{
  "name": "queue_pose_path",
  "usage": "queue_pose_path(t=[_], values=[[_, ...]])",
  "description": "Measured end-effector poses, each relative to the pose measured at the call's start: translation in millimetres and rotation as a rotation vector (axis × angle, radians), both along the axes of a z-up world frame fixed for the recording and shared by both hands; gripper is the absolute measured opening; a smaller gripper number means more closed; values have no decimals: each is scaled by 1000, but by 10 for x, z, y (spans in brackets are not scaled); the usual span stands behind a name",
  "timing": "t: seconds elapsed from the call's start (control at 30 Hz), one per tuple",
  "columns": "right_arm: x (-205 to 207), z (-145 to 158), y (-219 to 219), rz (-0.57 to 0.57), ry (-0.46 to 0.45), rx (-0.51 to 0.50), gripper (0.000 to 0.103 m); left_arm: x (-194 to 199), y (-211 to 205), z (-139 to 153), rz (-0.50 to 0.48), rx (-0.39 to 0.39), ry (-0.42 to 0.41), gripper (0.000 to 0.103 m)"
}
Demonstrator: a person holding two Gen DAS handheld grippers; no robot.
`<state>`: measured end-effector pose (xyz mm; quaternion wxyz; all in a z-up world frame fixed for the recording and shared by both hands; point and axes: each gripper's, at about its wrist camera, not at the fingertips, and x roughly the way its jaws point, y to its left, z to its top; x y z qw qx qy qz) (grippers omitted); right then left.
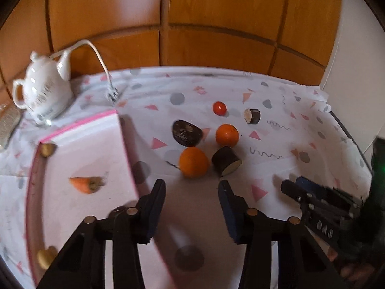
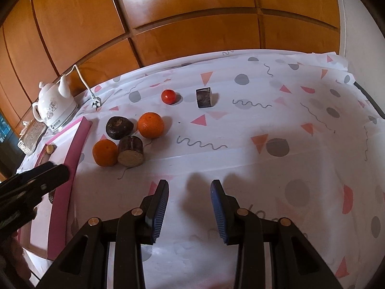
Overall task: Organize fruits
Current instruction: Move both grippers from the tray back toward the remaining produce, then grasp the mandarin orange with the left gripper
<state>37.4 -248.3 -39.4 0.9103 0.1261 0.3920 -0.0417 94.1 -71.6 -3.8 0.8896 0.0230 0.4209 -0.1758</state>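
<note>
Two oranges lie on the patterned cloth: a near one and a far one. A small red tomato lies behind them. Dark cut pieces sit among them: a near cylinder, a dark lump and a small far piece. A pink-rimmed white tray at left holds a carrot piece. My left gripper is open and empty, just short of the near orange. My right gripper is open and empty over bare cloth.
A white teapot with a cord and plug stands at the back left. Small yellowish pieces lie in the tray. Wooden cabinet doors rise behind the table. The right gripper shows in the left wrist view.
</note>
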Motion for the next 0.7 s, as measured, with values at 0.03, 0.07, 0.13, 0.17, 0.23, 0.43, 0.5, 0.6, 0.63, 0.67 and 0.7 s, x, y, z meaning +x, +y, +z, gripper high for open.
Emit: queue_pose_path(t=[0.03, 0.07, 0.13, 0.17, 0.23, 0.43, 0.5, 0.6, 0.63, 0.67, 0.7], values=[[-1, -4, -8, -1, 0, 0, 37, 49, -13, -24, 8, -8, 13, 46], [-1, -7, -16, -2, 0, 0, 37, 97, -22, -43, 16, -10, 23, 46], [-3, -12, -38, -5, -1, 0, 37, 206, -46, -83, 33, -26, 45, 46], [-2, -16, -51, -6, -1, -1, 37, 249, -60, -102, 35, -35, 55, 46], [-1, -18, -76, -9, -1, 3, 37, 352, -94, -148, 53, -31, 70, 46], [14, -37, -148, -19, 2, 11, 37, 583, -155, -310, 88, -45, 117, 46], [21, -49, -172, -24, 6, 14, 37, 617, -173, -357, 95, -42, 122, 46], [32, -61, -197, -29, 12, 14, 37, 643, -233, -392, 78, -37, 126, 43], [39, -63, -206, -28, 13, 13, 37, 646, -256, -418, 72, -26, 131, 39], [49, -64, -213, -27, 14, 14, 37, 639, -268, -430, 67, -17, 125, 38], [58, -64, -221, -26, 15, 17, 37, 632, -270, -425, 64, -21, 118, 38]])
